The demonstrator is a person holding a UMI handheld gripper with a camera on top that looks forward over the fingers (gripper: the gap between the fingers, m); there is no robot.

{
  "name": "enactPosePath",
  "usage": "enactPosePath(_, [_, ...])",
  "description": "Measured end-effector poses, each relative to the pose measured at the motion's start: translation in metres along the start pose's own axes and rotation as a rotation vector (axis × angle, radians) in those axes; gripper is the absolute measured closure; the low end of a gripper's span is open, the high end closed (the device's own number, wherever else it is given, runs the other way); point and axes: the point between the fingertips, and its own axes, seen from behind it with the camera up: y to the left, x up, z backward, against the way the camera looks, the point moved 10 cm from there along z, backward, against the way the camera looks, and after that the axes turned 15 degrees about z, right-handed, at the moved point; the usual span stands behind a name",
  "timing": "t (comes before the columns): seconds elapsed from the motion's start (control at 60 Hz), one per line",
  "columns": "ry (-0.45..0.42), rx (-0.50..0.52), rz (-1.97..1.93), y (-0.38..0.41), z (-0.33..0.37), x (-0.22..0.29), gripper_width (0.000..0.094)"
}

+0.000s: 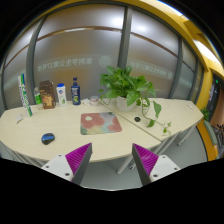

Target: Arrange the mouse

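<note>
A small dark mouse [47,138] lies on the pale table [120,140] near its front left edge. A pink and grey mouse pad [101,122] lies flat in the middle of the table, to the right of the mouse. My gripper [113,166] is well back from the table, in front of its near edge. Its two fingers with magenta pads [78,160] stand wide apart with nothing between them. The mouse and the pad are far beyond the fingers.
Several bottles and boxes [58,94] stand at the table's back left. A leafy green plant [128,84] stands at the back right and trails toward the front right. Glass walls stand behind. Table legs [129,160] show below the near edge.
</note>
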Motion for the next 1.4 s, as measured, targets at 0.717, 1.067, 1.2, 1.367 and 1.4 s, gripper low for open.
enactPosePath(0.717, [0.113, 0.171, 0.003, 0.254, -0.049, -0.041, 0.0088])
enactPosePath(1.067, [0.06, 0.327, 0.05, 0.361, -0.15, 0.016, 0.009])
enactPosePath(1.2, [0.097, 0.349, 0.023, 0.367, -0.181, 0.028, 0.0084])
enactPosePath(1.367, [0.086, 0.36, 0.043, 0.372, -0.209, 0.049, 0.0099])
enactPosePath(1.4, [0.083, 0.363, 0.049, 0.373, -0.213, 0.052, 0.0117])
